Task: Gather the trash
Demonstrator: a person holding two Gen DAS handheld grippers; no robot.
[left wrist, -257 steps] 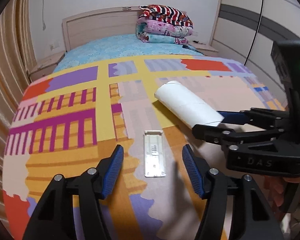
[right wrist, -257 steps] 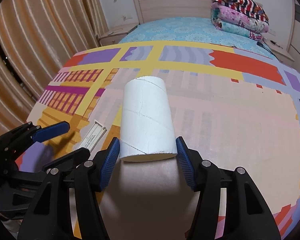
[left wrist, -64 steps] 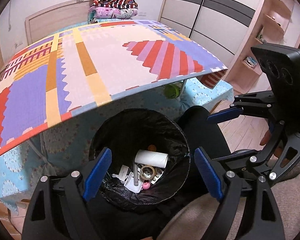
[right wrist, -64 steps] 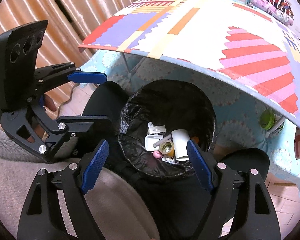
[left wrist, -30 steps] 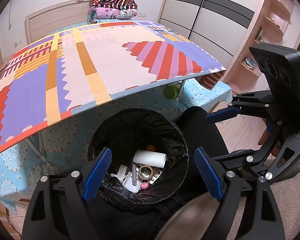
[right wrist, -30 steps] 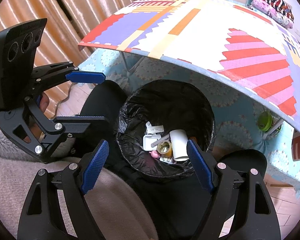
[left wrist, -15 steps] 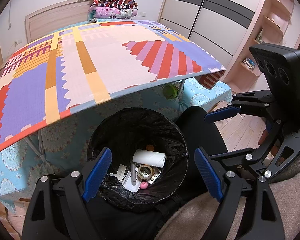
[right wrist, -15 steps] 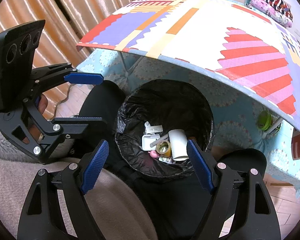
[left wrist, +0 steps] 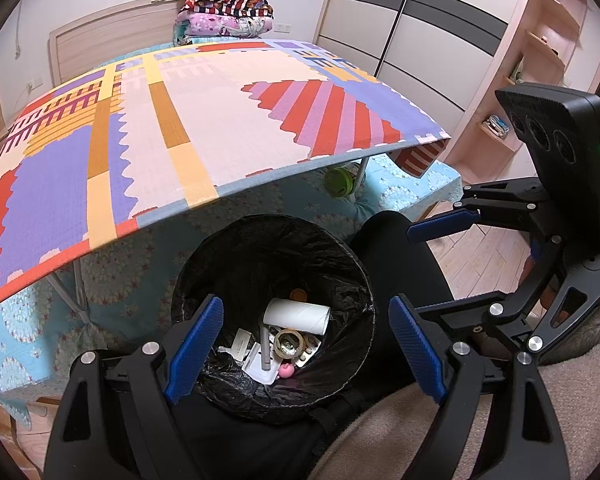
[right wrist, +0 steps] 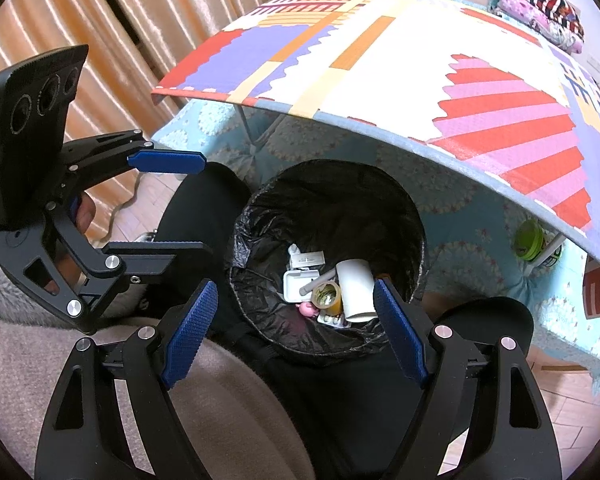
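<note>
A bin lined with a black bag [left wrist: 356, 280] [right wrist: 416, 224] stands on the floor between the person's legs. In it lie a white cardboard tube [left wrist: 298, 314] [right wrist: 356, 288], a tape roll [left wrist: 288, 342] [right wrist: 327, 295], a white plastic tray [right wrist: 296, 284] and other small litter. My left gripper [left wrist: 306, 344] is open and empty above the bin; it also shows in the right wrist view [right wrist: 172, 204]. My right gripper [right wrist: 294, 334] is open and empty above the bin; it also shows in the left wrist view [left wrist: 436, 264].
A low table with a colourful patterned mat [left wrist: 204, 128] [right wrist: 380, 60] overhangs the bin's far side. A green round object [left wrist: 338, 182] [right wrist: 530, 240] lies under it on the blue bedspread. Folded blankets [left wrist: 224, 12], wardrobe doors [left wrist: 400, 32], curtains [right wrist: 120, 40].
The cardboard tube and the flat white item that lay on the mat are now in the bin. Both grippers have left the table, hang open over the bin and have barely moved in the last second.
</note>
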